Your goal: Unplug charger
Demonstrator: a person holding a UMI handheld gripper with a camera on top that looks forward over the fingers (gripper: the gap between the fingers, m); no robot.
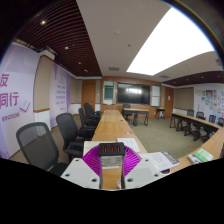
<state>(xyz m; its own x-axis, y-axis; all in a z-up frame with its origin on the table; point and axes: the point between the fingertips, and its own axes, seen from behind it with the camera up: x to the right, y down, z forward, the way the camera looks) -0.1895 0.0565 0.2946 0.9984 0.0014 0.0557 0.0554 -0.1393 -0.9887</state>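
Gripper view: the gripper (112, 160) is held high and level, looking down the length of a meeting room, not angled toward any socket. Between its two white fingers sits a small dark block (112, 150), set against the magenta pads (97, 160); it fills the gap from pad to pad, so the fingers appear clamped on it. Judged from the task, this block is probably the charger, though its shape is too small to confirm and no cable or socket shows near it. If so, it looks to be carried clear of any outlet, which would suggest the pull is done or nearly done; that is an inference only. Beyond the fingers a long wooden table (112, 125) runs away toward a dark screen (131, 93) on the far wall. Black chairs (40, 145) line the side of the table toward a wall banner (14, 90); further desks (190, 122) stand well apart on the other side. A bright ceiling panel (172, 45) lights the room. No person is visible. A firm hold suits a small block that could slip.
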